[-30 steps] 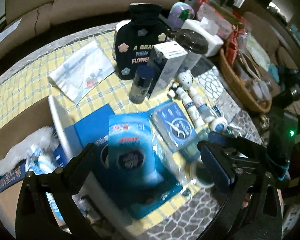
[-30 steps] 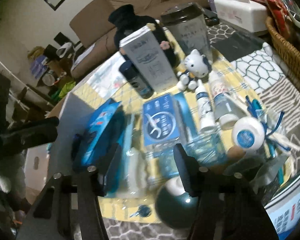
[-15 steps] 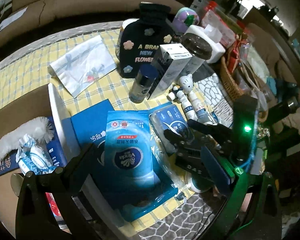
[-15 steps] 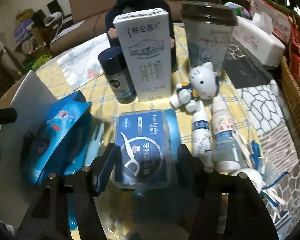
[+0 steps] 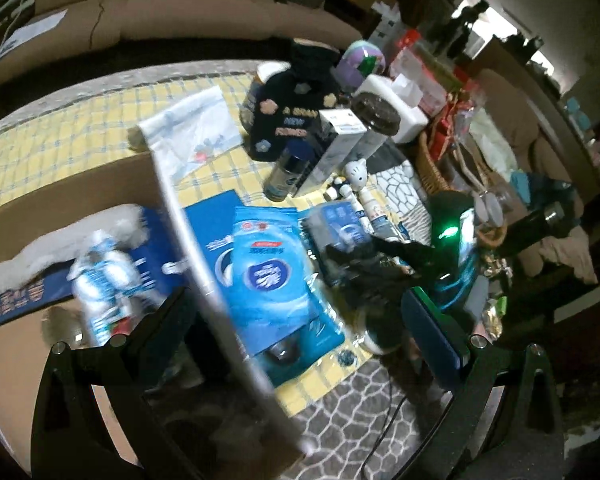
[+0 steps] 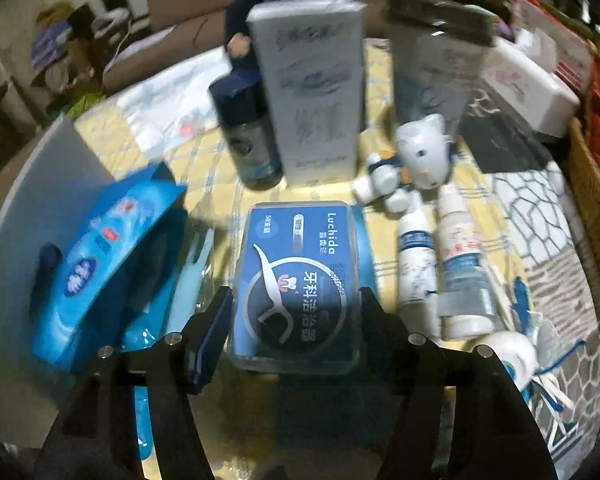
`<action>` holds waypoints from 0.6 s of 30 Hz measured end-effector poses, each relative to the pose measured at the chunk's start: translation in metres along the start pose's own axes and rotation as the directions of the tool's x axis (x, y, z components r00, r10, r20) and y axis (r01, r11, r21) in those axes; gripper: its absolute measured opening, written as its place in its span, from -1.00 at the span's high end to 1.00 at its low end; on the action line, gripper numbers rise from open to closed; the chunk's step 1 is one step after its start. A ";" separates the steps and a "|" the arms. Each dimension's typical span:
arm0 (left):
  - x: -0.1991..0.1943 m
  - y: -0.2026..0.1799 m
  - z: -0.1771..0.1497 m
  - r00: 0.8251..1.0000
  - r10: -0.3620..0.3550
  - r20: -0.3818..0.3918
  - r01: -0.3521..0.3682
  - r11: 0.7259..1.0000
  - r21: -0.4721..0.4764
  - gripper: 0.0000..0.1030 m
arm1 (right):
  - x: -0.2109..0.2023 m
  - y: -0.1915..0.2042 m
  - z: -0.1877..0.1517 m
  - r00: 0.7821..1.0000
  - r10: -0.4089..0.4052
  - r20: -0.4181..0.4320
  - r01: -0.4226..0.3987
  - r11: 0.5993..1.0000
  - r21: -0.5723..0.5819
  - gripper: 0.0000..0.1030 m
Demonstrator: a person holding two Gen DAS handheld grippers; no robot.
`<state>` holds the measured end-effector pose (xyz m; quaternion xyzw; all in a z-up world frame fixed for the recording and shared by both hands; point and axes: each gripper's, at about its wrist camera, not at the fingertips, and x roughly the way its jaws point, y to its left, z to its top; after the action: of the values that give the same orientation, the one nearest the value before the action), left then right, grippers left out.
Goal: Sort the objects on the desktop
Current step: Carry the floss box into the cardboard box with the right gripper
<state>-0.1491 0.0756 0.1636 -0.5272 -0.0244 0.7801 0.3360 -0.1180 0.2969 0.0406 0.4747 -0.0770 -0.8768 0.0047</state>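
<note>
- Left wrist view only: cardboard box point(image 5: 60, 196) at 9 o'clock, holding a white brush point(image 5: 60, 240) and small wrapped packets point(image 5: 104, 276); its white flap point(image 5: 204, 264) runs from centre toward 6.
- Left gripper point(image 5: 300, 320): jaws wide apart, nothing between the pads; it hangs over the box flap and the blue wipes pack point(image 5: 268, 276).
- Same view, 3 o'clock: right gripper's body with a green light point(image 5: 448, 234), over the floss pick box point(image 5: 336, 224).
- Right wrist view: floss pick box point(image 6: 296, 284) at centre on the yellow checked cloth point(image 6: 384, 200), seen sharply here but blurred in the other view.
- Right gripper point(image 6: 294, 320): jaws set either side of the box's near end; contact cannot be told.
- At 12: tall white carton point(image 6: 312, 92), dark jar point(image 6: 248, 140).
- At 2: cat figurine point(image 6: 424, 152); at 3, two small bottles point(image 6: 440, 268).
</note>
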 end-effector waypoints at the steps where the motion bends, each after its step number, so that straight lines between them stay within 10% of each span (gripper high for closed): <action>1: -0.006 0.005 -0.002 1.000 -0.001 0.006 0.001 1.000 -0.010 -0.99 | -0.008 -0.003 0.001 1.000 0.013 0.017 -0.013 1.000 0.012 -0.24; 6: -0.025 0.030 -0.009 0.993 -0.110 0.035 0.113 0.988 -0.106 -0.99 | -0.065 0.002 -0.002 0.989 0.102 0.108 -0.107 0.993 0.040 -0.24; 13: -0.017 0.031 -0.019 0.938 -0.337 0.081 0.346 0.912 -0.220 -0.97 | -0.122 0.077 -0.011 0.945 0.288 0.155 -0.276 0.957 -0.094 -0.24; 18: -0.018 0.029 -0.033 0.911 -0.401 0.098 0.413 0.882 -0.226 -0.50 | -0.133 0.114 -0.017 0.897 0.425 0.122 -0.414 0.904 -0.109 -0.24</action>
<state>-0.1313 0.0329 0.1521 -0.5284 -0.2375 0.6956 0.4248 -0.0377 0.1928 0.1580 0.3823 -0.1426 -0.8892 0.2070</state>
